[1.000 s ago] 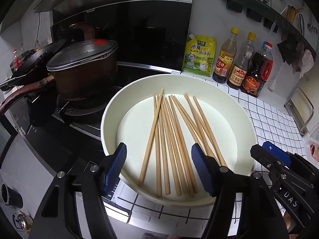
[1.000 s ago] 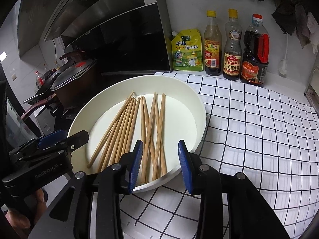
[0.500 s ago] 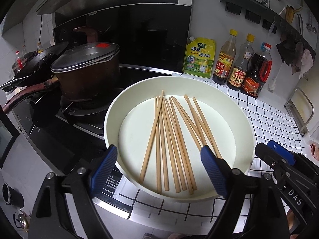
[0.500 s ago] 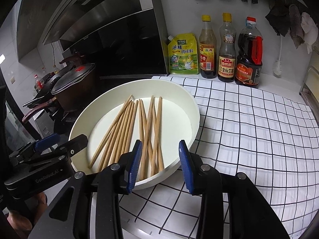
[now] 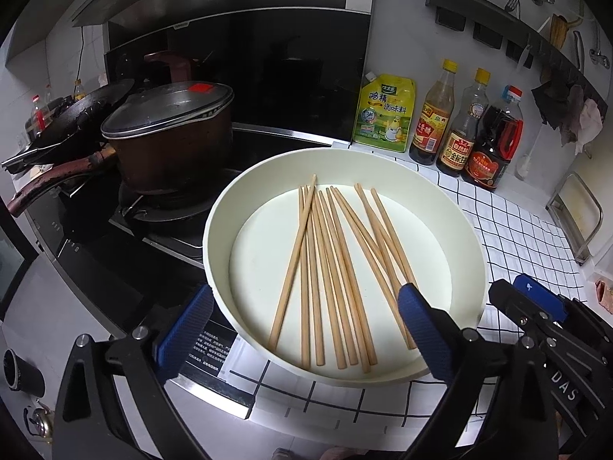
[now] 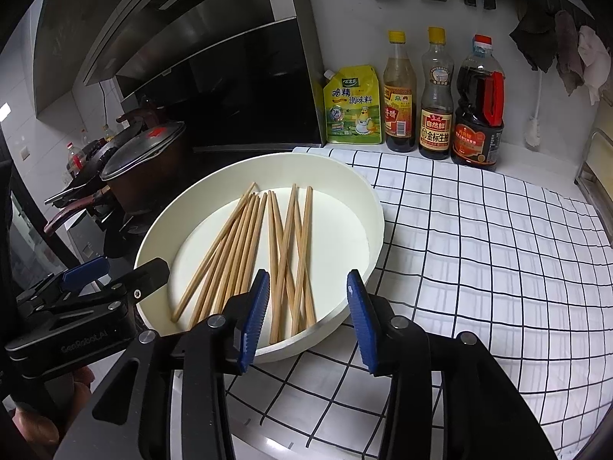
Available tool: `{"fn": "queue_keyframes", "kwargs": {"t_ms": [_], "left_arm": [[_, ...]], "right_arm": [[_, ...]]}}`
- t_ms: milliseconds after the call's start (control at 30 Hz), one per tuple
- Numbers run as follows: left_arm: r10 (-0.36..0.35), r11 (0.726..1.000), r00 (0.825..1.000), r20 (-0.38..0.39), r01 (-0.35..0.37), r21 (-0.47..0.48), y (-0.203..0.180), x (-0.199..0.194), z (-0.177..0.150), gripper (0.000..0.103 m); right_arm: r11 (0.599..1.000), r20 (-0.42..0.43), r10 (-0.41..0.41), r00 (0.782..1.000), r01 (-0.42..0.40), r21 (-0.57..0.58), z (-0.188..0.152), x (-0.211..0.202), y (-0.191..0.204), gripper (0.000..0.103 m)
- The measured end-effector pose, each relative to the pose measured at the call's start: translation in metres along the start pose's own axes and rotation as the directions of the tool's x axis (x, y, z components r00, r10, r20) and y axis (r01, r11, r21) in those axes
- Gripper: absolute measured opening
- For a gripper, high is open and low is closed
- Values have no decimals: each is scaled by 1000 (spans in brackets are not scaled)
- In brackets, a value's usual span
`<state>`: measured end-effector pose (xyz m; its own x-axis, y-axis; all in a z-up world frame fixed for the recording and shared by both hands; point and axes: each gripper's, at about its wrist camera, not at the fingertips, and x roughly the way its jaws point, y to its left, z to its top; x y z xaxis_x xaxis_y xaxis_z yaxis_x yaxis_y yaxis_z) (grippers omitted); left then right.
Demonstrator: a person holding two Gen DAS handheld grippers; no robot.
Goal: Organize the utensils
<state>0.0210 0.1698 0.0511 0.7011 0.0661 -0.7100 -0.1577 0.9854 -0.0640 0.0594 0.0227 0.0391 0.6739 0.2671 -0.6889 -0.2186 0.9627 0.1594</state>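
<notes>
A loose fan of pale wooden chopsticks [image 5: 329, 268] lies inside the round cream-white shallow basin [image 5: 214, 237] on the checked-cloth bench [image 6: 479, 268]. The left claw [image 5: 302, 326] has just spread wide, released, near the basin's front rim. The right claw [image 6: 306, 322], also widening, grips nothing.

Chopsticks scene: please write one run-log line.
left gripper: opening wide, empty | right gripper: opening slightly, empty | chopsticks: loose in white tray
</notes>
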Motion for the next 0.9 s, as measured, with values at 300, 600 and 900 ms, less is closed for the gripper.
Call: {"fn": "queue_keyframes", "kwargs": {"t_ms": [300, 600, 900], "left_arm": [[10, 1000, 1000, -6, -10, 10, -2, 1, 0, 95], [33, 999, 999, -6, -33, 6, -1, 2, 1, 95], [37, 999, 999, -5, -37, 8, 0, 2, 1, 95]], "right_arm": [[1000, -3, -2, 1000, 2, 2, -1, -1, -1, 41], [1000, -6, -2, 1000, 2, -2, -1, -1, -2, 41], [1000, -7, -3, 1000, 3, -4, -2, 0, -1, 41]]}}
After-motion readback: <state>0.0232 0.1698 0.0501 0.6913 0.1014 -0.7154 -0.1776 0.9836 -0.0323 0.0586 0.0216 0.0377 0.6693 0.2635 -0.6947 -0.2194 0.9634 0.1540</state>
